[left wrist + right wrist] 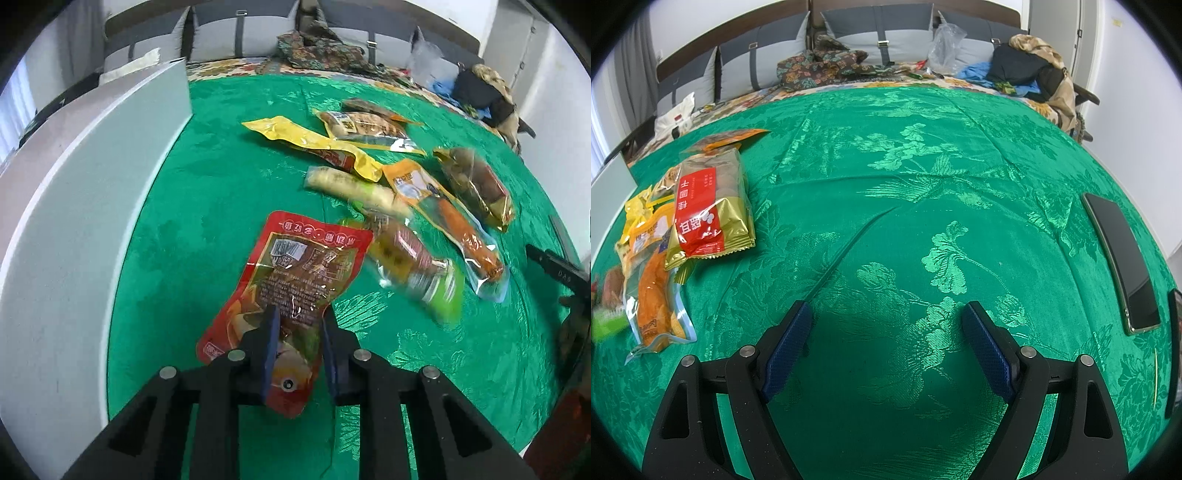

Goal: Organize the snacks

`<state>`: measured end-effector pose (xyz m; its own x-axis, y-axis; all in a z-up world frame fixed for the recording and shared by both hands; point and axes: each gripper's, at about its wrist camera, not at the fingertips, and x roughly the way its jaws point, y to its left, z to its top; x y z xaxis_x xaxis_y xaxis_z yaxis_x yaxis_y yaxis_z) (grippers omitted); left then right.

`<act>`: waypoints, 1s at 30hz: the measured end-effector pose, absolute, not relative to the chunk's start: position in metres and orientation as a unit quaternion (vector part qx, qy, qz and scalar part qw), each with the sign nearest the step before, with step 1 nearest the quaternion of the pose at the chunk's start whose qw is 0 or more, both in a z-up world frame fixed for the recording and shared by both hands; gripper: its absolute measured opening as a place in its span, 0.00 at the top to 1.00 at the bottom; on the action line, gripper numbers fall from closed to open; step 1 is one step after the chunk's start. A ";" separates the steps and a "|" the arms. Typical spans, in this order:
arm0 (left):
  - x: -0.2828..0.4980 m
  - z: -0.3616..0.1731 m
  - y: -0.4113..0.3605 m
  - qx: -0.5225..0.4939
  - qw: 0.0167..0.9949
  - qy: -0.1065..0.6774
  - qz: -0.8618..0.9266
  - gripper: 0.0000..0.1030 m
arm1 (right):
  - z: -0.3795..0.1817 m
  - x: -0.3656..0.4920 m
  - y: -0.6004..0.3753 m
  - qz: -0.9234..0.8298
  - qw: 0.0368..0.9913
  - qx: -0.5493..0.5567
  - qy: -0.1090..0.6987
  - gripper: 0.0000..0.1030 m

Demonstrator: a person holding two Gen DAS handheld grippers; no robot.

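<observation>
Green brocade cloth with a woven flower pattern covers the whole work surface; behind it a sofa with grey cushions, a heap of clothes and white walls. White box wall stands along the cloth's left edge in the left wrist view. Dark phone lies flat near the right edge of the cloth.

Snack packs lie loose in a cluster mid-cloth, some overlapping: yellow pouch, gold-and-red bag, clear pack with an orange sausage, pale stick pack, a blurred green-ended pack.

Red pouch, glossy foil with barcode and printed text on its back, sits at the near edge of the cluster, its lower end in the left gripper, blue pads clamped on it.

Right gripper has its jaws wide apart, nothing between them, above bare cloth, snacks off to its left.
</observation>
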<state>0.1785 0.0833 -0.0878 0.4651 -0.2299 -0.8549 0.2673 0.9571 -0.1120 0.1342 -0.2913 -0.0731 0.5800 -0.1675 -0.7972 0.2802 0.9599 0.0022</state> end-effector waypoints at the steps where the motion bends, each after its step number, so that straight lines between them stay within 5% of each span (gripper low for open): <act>1: 0.178 -0.089 0.084 0.017 0.855 0.497 -0.146 0.80 | -0.073 0.134 -0.291 -0.126 0.887 0.064 0.440 0.16; 11: 0.173 -0.091 0.072 0.075 0.860 0.485 -0.141 0.77 | -0.073 0.134 -0.291 -0.126 0.887 0.064 0.441 0.16; 14: 0.177 -0.096 0.064 0.095 0.846 0.503 -0.149 0.45 | -0.073 0.134 -0.291 -0.126 0.886 0.064 0.441 0.16; 15: 0.177 -0.097 0.061 0.106 0.844 0.505 -0.149 0.23 | -0.073 0.134 -0.291 -0.126 0.887 0.064 0.441 0.16; 16: 0.177 -0.097 0.059 0.114 0.843 0.504 -0.150 0.11 | -0.073 0.134 -0.291 -0.126 0.887 0.064 0.441 0.16; 30: 0.239 -0.095 0.056 0.106 0.791 0.561 -0.219 0.06 | -0.073 0.134 -0.291 -0.126 0.887 0.064 0.440 0.16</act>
